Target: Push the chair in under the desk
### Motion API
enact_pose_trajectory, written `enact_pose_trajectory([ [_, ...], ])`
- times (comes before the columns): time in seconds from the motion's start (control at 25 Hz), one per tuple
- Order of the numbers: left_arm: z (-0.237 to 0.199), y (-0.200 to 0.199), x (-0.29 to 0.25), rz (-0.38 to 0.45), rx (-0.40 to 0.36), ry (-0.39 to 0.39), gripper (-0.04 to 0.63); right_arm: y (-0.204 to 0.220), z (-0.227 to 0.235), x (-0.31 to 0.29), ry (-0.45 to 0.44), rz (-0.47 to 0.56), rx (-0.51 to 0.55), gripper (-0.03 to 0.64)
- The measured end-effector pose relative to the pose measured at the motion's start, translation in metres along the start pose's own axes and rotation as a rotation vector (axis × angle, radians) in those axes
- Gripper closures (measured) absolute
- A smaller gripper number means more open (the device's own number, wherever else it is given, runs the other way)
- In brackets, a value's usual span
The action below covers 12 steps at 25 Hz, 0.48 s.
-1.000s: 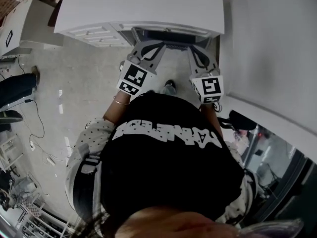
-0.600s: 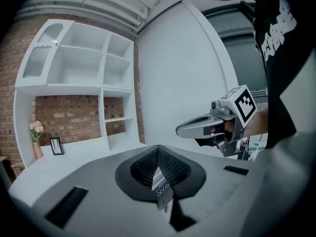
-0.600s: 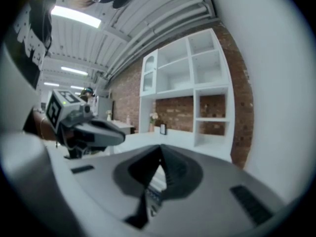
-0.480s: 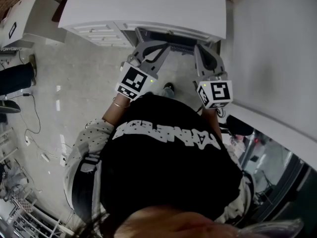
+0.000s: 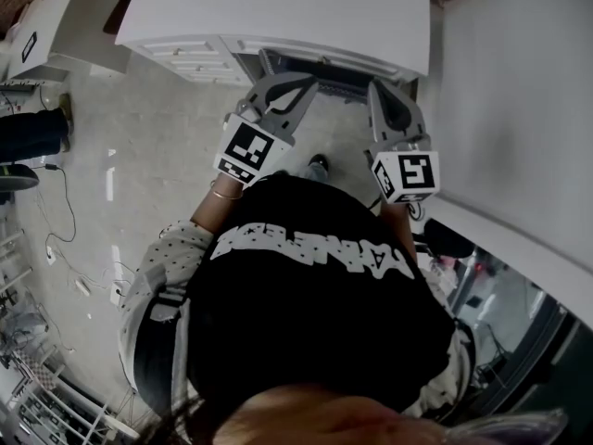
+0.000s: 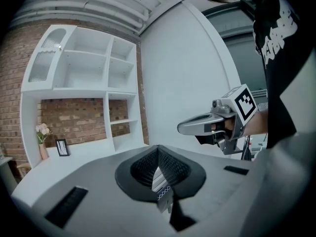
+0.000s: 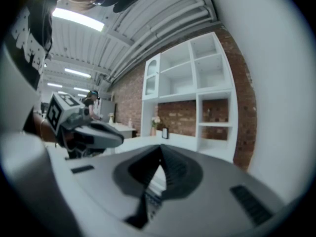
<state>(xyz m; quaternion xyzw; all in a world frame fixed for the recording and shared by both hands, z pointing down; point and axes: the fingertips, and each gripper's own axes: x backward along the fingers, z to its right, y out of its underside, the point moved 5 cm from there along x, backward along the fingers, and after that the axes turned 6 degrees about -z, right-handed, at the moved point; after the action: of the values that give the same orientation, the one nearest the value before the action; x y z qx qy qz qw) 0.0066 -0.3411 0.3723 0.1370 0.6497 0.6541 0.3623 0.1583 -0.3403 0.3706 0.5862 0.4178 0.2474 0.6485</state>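
With the left gripper (image 5: 298,83) and right gripper (image 5: 382,89) both closed on nothing just near of it, the chair (image 5: 320,66), mostly tucked beneath the white desk (image 5: 278,7) at its near edge, looks stiff and fairly heavy, best pushed evenly at its backrest's top rail.

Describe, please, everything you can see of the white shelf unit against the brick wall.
The white shelf unit is a frame of open, apparently empty compartments in differing sizes, with an arched, seemingly ribbed-glass section upper left. It backs onto the brick wall; its uprights reach a white top, where a flower vase and small picture frame stand.
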Motion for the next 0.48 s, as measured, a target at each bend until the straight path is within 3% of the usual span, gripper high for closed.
enact_pose_trajectory([
  [0.48, -0.0025, -0.0042, 0.0038, 0.008, -0.005, 0.001, 0.561, -0.0061, -0.0031, -0.0011, 0.003, 0.0, 0.022, 0.588],
])
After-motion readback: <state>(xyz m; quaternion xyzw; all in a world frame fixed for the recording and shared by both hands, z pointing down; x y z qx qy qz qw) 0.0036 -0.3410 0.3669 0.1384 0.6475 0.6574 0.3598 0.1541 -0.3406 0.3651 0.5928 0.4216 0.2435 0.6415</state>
